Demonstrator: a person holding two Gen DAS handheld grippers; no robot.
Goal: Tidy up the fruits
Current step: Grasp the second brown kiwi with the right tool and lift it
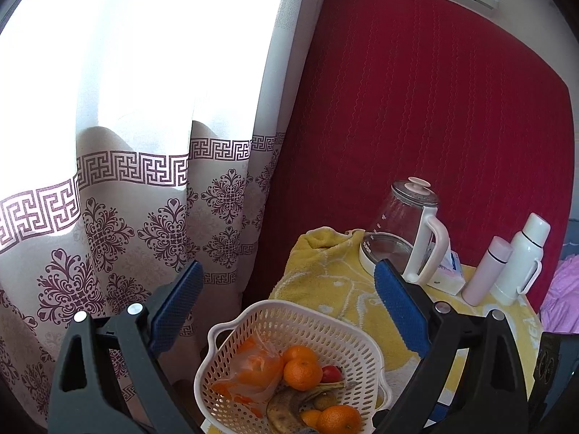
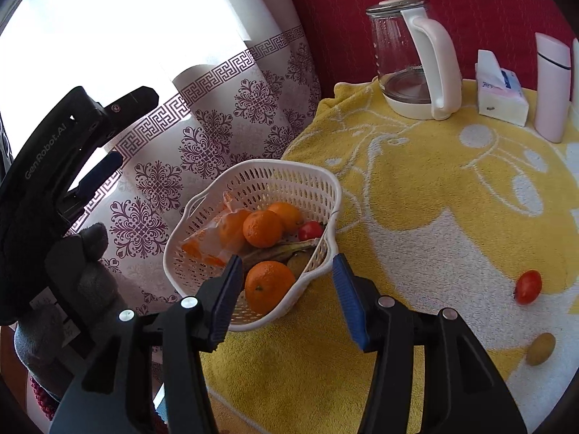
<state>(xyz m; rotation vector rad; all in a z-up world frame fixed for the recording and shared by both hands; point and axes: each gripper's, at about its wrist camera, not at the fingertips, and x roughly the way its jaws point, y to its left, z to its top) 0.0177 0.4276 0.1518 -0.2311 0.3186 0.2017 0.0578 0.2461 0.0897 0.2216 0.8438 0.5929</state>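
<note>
Layout check: basket (image 2: 253, 181) at my table's left edge, on the towel (image 2: 416, 188).
I see tangerines (image 2: 262, 228), banana (image 2: 278, 249), bag (image 2: 213, 242) in it; kettle (image 2: 409, 58) behind, tissue pack (image 2: 501, 90) and flask (image 2: 552, 86) right of kettle; tomato (image 2: 528, 286), kiwi (image 2: 540, 348) far right on towel.

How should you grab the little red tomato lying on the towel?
Grip the tomato across its rounder middle, coming straight down from above with the right gripper open. It lies alone on the flat towel, so nothing blocks either side.
</note>
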